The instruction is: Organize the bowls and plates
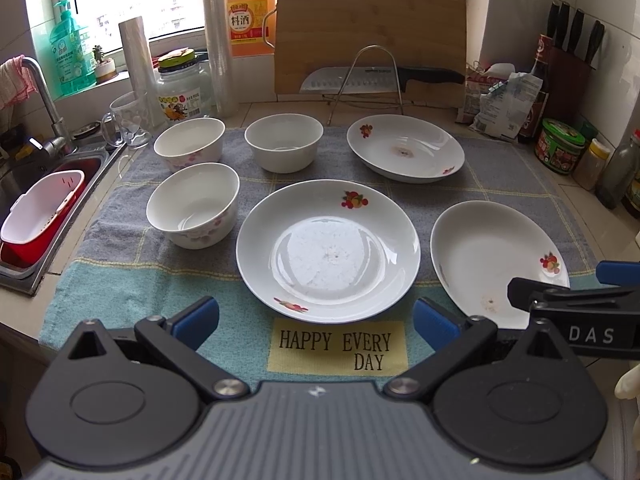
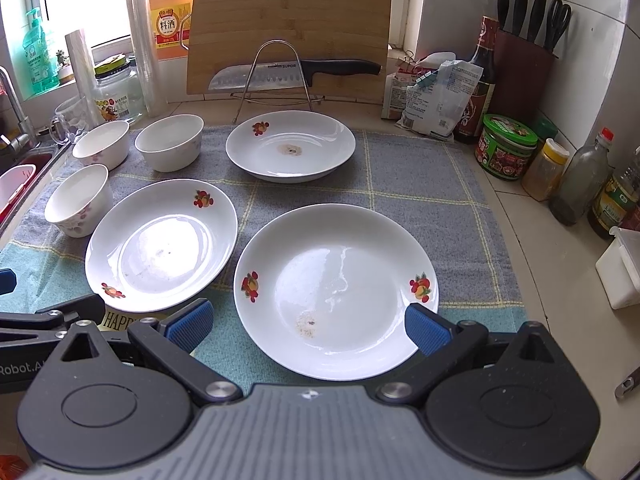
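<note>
White right plate partly hidden | both hand-held grippers spread wide, empty

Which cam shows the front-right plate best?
Right wrist: the front-right plate sits whole and centred, stains visible. Left wrist shows it at the frame's right, its near rim hidden by the right gripper.

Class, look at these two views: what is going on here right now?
A person holds two grippers over a kitchen towel. Three plates and three bowls sit apart, unstacked. The left gripper is open before the middle plate; the right gripper is open around the near rim of the right plate. Nothing is gripped.
</note>
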`<state>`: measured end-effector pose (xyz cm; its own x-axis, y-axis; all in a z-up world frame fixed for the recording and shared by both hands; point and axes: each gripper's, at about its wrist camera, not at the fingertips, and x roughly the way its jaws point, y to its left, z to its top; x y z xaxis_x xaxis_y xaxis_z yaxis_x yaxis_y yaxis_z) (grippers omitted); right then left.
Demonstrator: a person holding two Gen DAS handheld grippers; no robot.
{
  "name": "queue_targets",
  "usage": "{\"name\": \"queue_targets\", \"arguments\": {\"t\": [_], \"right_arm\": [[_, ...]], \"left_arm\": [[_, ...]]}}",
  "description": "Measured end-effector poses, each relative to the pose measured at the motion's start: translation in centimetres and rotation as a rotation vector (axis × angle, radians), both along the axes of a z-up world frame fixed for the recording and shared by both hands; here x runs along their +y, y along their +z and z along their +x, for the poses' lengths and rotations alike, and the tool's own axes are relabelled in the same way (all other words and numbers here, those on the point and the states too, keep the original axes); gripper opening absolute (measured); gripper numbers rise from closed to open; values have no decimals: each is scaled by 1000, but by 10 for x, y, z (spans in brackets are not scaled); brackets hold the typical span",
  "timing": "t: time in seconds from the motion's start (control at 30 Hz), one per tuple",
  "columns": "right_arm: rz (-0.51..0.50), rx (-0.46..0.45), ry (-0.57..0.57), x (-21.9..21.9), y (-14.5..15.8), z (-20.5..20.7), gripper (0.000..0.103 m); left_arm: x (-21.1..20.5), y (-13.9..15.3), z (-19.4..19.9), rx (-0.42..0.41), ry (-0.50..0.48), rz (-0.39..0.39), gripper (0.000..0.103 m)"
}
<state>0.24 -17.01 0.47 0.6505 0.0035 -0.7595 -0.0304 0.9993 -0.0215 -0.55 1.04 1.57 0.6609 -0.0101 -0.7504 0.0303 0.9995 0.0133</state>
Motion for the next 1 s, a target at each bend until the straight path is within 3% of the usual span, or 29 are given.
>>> {"name": "queue_targets", "arguments": {"t": [1.0], "right_arm": [[16,-73,43,-23,7,-14,103]], "left_arm": [[-17,9,-12,-56,-40,-30,102]]}}
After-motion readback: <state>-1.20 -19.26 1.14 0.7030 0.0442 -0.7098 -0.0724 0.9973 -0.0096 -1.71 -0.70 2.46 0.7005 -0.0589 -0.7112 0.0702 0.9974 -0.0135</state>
